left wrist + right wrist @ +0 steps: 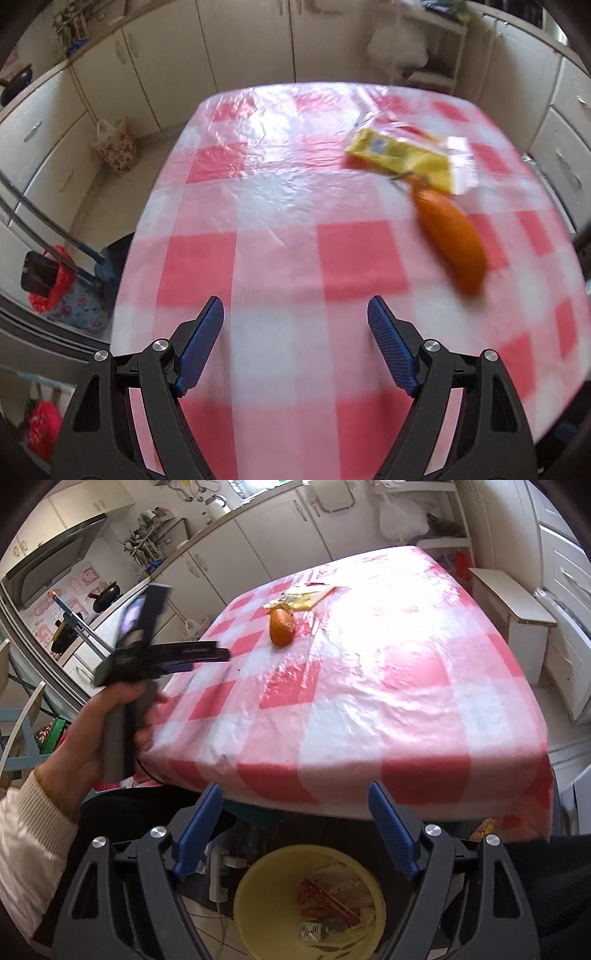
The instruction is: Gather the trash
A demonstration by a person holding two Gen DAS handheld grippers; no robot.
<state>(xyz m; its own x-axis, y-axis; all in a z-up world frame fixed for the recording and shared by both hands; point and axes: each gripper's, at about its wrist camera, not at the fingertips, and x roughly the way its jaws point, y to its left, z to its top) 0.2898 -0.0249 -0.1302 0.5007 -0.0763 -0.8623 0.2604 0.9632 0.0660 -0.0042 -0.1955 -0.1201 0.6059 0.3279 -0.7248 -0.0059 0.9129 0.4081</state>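
An orange sausage-shaped packet [452, 236] lies on the red-and-white checked table [280, 258], with a yellow wrapper [402, 155] and a clear wrapper [460, 162] just beyond it. My left gripper [295, 317] is open and empty, above the table's near part, left of the packet. My right gripper [295, 805] is open and empty, held off the table's front edge above a yellow bin [255, 904] that holds several wrappers. The right wrist view shows the left gripper [221, 653] in a hand, the orange packet [281, 627] and the yellow wrapper [306, 598].
Cream cabinets [184, 62] ring the room. Bags [114, 146] and a mop [99, 266] stand on the floor left of the table. A white bench [513, 609] stands right of the table. The table's front edge [369, 797] is just beyond my right fingers.
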